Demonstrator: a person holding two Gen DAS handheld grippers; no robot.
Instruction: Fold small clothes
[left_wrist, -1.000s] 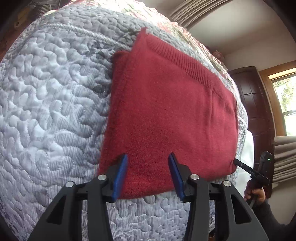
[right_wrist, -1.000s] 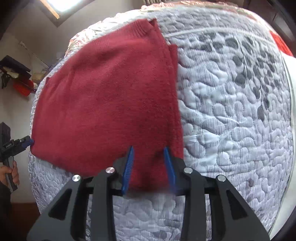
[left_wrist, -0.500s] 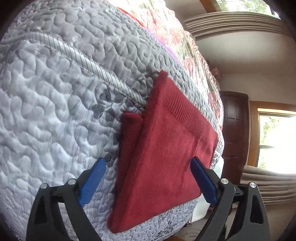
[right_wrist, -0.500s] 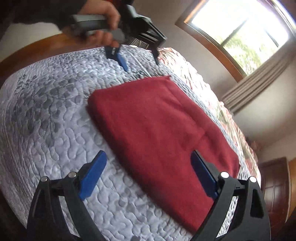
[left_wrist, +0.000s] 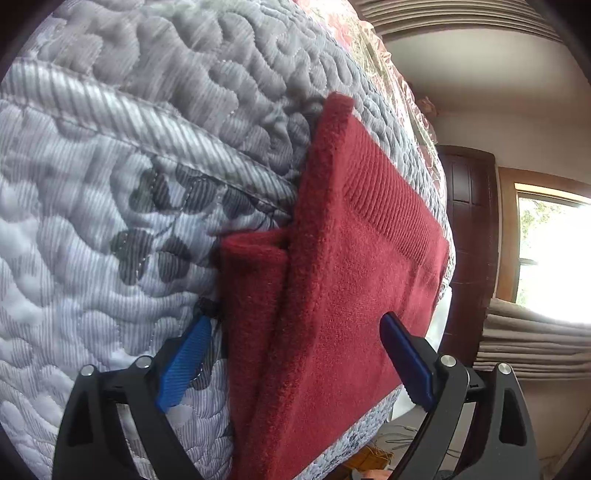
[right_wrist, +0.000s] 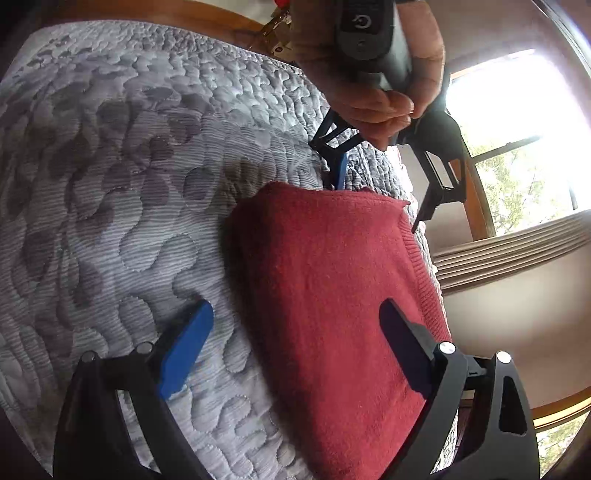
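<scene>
A folded dark red knit garment (left_wrist: 343, 288) lies flat on the grey quilted bedspread (left_wrist: 110, 192). My left gripper (left_wrist: 295, 332) is open wide, its blue-padded fingers straddling the garment's near folded edge, nothing held. In the right wrist view the same red garment (right_wrist: 332, 280) lies ahead, and my right gripper (right_wrist: 295, 321) is open, one finger over the quilt (right_wrist: 129, 184) and one over the cloth. The left gripper (right_wrist: 384, 177) shows at the garment's far edge, held by a person's hand (right_wrist: 369, 85).
The bed's wooden frame (right_wrist: 177, 14) runs along the far side. A dark wooden door (left_wrist: 469, 229) and a bright window (left_wrist: 554, 258) with folded blinds stand beyond the bed. A floral cover (left_wrist: 354, 37) lies further up the bed.
Both grippers have opened wide and let go of the garment. Both have swung round to opposite ends of the folded cloth and come lower and closer to it.
</scene>
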